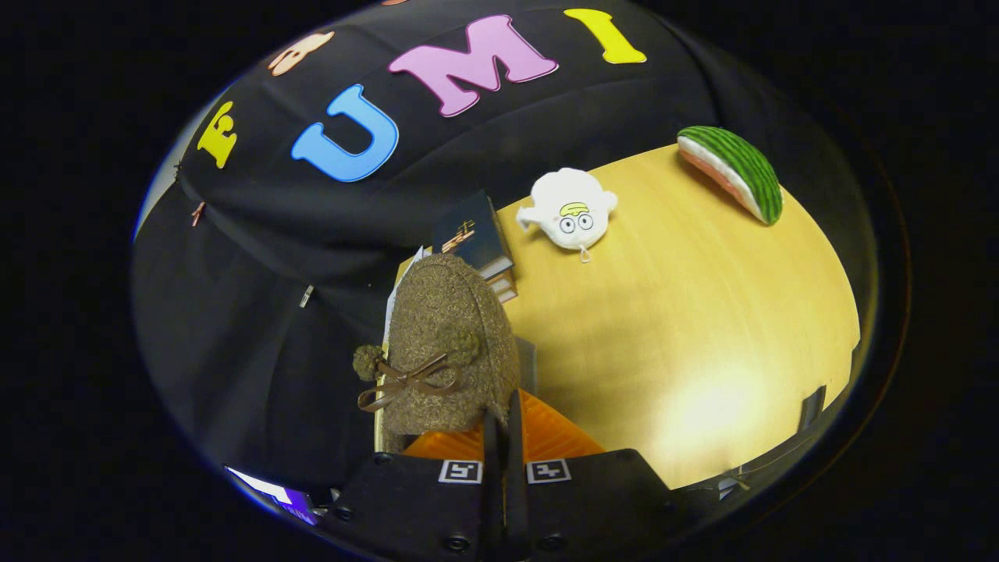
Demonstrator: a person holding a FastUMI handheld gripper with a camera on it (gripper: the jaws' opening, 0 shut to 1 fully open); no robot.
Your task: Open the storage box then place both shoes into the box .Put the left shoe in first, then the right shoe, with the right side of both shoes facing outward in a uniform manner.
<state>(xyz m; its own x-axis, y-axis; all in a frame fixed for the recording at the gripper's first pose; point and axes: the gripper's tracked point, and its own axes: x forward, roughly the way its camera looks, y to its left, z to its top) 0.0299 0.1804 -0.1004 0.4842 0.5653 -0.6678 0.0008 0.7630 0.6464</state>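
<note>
Yellow table (pixel 702 328) spreads out beyond the gripper (pixel 504 437). Its fingers are pinched tight together on the back edge of a brown fuzzy shoe (pixel 449 343), lifting it up, likely to carry it to the box. Books (pixel 476 234), a white toy (pixel 574 207) and a melon slice (pixel 734 172) sit far off.

You are working in a staged recording booth, not a lived-in room. A black cloth wall (pixel 257 312) is hanging in folds close behind a pale wooden table (pixel 687 328), with small clips pinning the fabric. Props are sitting on the table as if set out for a trial: a white plush toy (pixel 571 208) with cartoon eyes, a watermelon-slice toy (pixel 734 172) near the far rim, and a short stack of books (pixel 480 242) against the cloth. Printed square markers (pixel 503 471) are showing on the gripper body, which points to a data-collection rig.
</note>
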